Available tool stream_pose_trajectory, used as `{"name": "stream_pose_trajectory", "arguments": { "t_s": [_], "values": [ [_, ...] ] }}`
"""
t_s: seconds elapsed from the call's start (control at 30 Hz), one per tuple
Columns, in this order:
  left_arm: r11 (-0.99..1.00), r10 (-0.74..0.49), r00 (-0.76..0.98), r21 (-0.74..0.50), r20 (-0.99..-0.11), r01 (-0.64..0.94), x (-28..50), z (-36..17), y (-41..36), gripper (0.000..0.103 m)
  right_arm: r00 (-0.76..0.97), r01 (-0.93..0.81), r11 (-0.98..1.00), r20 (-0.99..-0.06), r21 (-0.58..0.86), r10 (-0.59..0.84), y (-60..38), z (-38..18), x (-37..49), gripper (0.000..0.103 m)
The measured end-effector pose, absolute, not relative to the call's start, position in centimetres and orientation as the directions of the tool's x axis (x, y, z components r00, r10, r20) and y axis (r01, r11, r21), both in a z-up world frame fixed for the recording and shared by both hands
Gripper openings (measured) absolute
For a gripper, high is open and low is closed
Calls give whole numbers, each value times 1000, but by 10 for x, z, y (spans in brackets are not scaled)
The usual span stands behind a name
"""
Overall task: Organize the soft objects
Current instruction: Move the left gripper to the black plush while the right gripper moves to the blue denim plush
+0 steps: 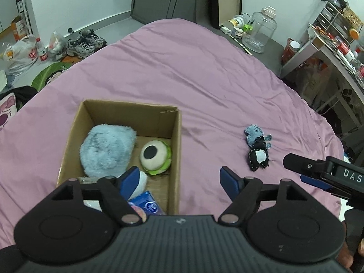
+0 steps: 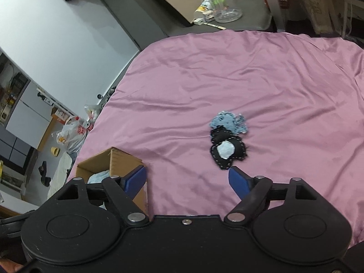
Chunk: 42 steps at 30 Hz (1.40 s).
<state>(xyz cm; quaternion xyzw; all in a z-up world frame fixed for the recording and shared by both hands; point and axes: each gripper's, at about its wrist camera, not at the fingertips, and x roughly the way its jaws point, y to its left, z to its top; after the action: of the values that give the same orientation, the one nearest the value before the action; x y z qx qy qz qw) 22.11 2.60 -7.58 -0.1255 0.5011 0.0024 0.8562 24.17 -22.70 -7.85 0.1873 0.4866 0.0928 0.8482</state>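
Observation:
An open cardboard box (image 1: 175, 141) sits on the pink bedspread (image 1: 182, 68). Inside lie a fluffy light-blue plush (image 1: 107, 147), a white eyeball plush with a green rim (image 1: 155, 157), a white-and-blue plush part (image 1: 142, 183) and a blue packet (image 1: 147, 206). My left gripper (image 1: 179, 177) hangs open over the box's near right corner, nothing between its fingers. To the right lie a small blue felt toy (image 1: 254, 133) and a black felt toy with a white patch (image 1: 259, 157). My right gripper (image 2: 187, 178) is open just short of the black felt toy (image 2: 227, 151), the blue felt toy (image 2: 229, 124) behind it.
The right gripper's body (image 1: 323, 173) reaches in from the right in the left wrist view. The box corner (image 2: 113, 161) shows at the left of the right wrist view. Beyond the bed: a large clear jar (image 1: 260, 31), shoes (image 1: 85, 43), plastic bags (image 1: 20, 54), shelves (image 1: 336, 22).

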Motion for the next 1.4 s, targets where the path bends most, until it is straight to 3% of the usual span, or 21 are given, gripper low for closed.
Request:
{"name": "stream_pose_trajectory", "arguments": {
  "t_s": [0.13,0.3,1.0,1.17,1.23,1.4],
  "values": [
    [972,-112,504,-199,-857,-122,223,-72,14,77,511,55,902,-788,428,343,-241,-82,242,94],
    [977,-107,507,-185,-855,-106,226,-69,-2,77,507,86,887,-786,455,354,-261,-88,244,103],
    [989,-99,467,-137,-879,-47,253,-84,-73,77,492,130,867,-791,481,365,-325,-112,254,103],
    [989,-104,453,-139,-885,-43,261,-92,-86,77,483,108,859,-782,501,395,-333,-118,261,92],
    [990,-106,450,-139,-887,-40,264,-96,-91,77,475,106,853,-780,510,408,-337,-122,265,77],
    [990,-111,440,-140,-891,-33,274,-106,-105,77,451,100,840,-777,534,440,-342,-132,276,63]
  ]
}}
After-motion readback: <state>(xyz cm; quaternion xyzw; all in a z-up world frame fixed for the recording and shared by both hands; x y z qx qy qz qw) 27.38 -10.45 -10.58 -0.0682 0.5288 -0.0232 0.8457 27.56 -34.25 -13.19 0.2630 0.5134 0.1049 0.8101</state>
